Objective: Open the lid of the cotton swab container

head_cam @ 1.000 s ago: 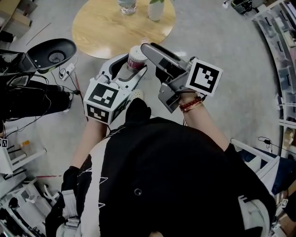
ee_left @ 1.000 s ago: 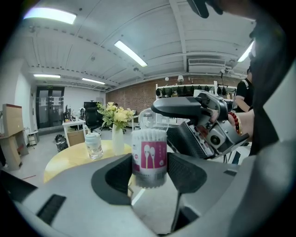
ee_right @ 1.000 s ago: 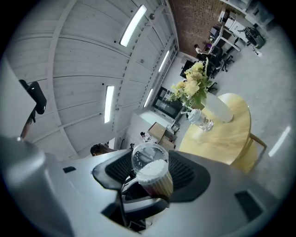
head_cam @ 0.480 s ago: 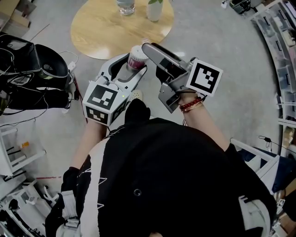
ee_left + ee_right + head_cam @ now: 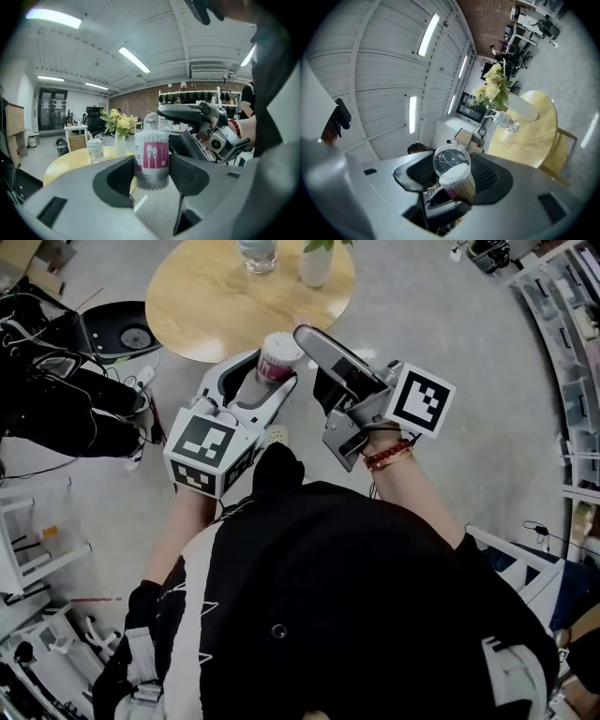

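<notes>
The cotton swab container (image 5: 274, 357) is a small clear tub with a pink label (image 5: 151, 157), held upright in the air below the round table. My left gripper (image 5: 270, 369) is shut on its body, one pad on each side (image 5: 151, 171). White swab tips (image 5: 455, 172) show at the open mouth. The clear round lid (image 5: 449, 158) stands tilted up off the tub (image 5: 151, 123). My right gripper (image 5: 302, 334) reaches in from the right, and its ribbed pads (image 5: 485, 171) sit against the lid's rim, so it is shut on the lid (image 5: 451, 164).
A round wooden table (image 5: 216, 296) lies ahead with a glass jar (image 5: 258, 251) and a white vase of flowers (image 5: 316, 259) on it. Black equipment and cables (image 5: 56, 399) crowd the left. Shelving (image 5: 572, 352) runs along the right. The floor is grey.
Both grippers and the container keep almost the same places. The dark equipment at the left edge has shifted in the view.
</notes>
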A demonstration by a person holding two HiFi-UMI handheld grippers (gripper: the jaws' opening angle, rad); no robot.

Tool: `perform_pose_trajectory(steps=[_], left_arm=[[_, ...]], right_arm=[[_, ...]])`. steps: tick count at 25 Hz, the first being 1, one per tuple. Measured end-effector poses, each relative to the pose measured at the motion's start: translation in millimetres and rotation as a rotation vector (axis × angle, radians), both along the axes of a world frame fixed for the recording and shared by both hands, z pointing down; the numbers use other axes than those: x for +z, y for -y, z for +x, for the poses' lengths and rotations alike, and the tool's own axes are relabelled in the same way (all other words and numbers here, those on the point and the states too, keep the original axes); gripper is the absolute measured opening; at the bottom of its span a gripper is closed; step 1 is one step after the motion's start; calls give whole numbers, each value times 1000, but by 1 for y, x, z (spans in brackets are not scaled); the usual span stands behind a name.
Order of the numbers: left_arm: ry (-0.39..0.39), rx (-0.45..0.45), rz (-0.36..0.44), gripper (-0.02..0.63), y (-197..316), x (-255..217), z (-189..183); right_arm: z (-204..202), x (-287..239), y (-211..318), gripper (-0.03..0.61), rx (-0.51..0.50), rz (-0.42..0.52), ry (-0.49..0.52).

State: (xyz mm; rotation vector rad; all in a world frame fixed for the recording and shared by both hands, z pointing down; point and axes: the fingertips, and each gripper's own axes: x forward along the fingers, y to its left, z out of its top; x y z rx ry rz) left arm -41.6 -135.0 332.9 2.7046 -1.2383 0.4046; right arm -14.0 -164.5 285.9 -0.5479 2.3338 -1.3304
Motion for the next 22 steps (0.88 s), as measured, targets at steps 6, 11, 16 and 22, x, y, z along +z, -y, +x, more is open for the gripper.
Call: perform_pose_trajectory(steps=[6, 11, 16, 22], left_arm=[[-6, -15, -3, 242, -1, 0, -4], [-25, -30, -8, 242, -2, -1, -15], [-29, -28, -15, 244, -1, 2, -15], [-31, -37, -18, 244, -2, 5, -19]], right_arm=[[6, 0, 2, 243, 22, 13, -16], [4, -1, 3, 227, 42, 17, -17], [3, 2, 3, 216, 38, 7, -10], [6, 6, 4, 198, 55, -3, -10]])
